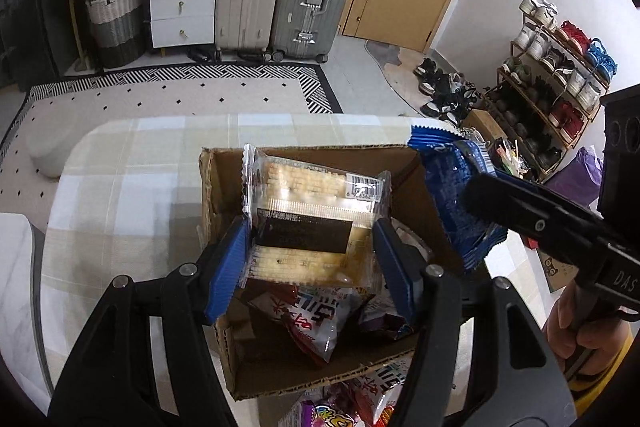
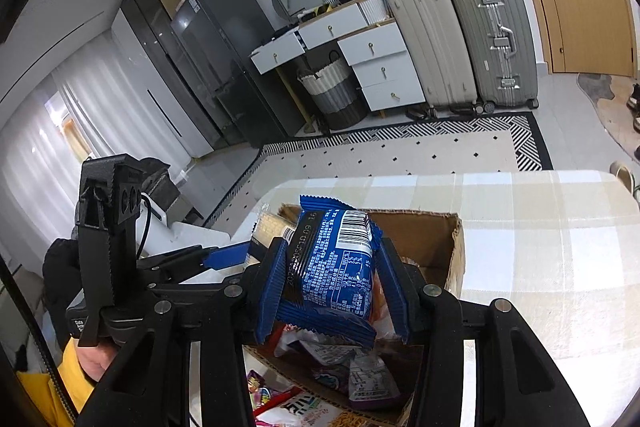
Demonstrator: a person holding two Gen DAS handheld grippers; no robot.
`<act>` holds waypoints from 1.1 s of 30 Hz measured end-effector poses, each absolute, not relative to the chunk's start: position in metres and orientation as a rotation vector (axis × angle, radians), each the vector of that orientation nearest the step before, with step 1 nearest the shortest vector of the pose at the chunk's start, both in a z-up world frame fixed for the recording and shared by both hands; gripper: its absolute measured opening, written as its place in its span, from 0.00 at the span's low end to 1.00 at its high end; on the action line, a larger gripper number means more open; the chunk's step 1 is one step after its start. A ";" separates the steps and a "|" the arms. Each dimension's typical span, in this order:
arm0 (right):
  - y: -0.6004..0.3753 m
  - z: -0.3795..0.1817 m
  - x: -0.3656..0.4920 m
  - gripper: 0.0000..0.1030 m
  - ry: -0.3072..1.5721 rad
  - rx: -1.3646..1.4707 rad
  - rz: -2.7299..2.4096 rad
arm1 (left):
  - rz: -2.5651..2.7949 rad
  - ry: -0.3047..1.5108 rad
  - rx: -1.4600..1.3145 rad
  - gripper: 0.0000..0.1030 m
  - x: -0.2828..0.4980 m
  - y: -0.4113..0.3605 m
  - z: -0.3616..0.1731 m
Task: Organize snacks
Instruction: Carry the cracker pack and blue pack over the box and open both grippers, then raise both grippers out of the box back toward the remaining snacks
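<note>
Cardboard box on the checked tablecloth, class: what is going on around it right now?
A person is sorting snacks with two hand-held grippers. The left hand-held gripper is shut on a clear packet of pale crackers, held over the open brown cardboard box. The right hand-held gripper is shut on a blue foil snack packet, also above the box. Several snack packets already lie inside the box, and a few more lie on the checked tablecloth beside it.

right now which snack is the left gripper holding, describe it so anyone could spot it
Over the cardboard box on the checked table, the left gripper clamps a clear cracker packet. Pale square crackers show through, with a black label band, unlike the blue packet beside it.
</note>
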State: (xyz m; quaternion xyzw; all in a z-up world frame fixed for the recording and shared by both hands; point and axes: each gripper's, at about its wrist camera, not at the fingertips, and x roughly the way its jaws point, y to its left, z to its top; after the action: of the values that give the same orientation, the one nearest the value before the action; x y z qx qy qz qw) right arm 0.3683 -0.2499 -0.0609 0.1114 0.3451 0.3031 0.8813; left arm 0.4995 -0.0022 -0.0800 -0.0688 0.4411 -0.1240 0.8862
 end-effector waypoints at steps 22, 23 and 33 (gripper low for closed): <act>-0.231 -0.081 0.371 0.56 0.811 0.145 0.565 | -0.219 0.893 -0.130 0.59 0.457 0.013 -0.082; -0.230 -0.084 0.374 0.68 0.838 0.135 0.569 | -0.217 0.887 -0.127 0.60 0.452 0.013 -0.079; -0.242 -0.069 0.335 0.70 0.779 0.134 0.534 | -0.199 0.857 -0.132 0.64 0.372 0.019 -0.057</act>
State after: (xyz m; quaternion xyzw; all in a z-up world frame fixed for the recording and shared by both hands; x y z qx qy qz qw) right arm 0.3347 -0.2420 -0.0688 0.0647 0.3748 0.2569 0.8884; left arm 0.3719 0.0187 -0.0567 -0.0638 0.4147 -0.0963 0.9026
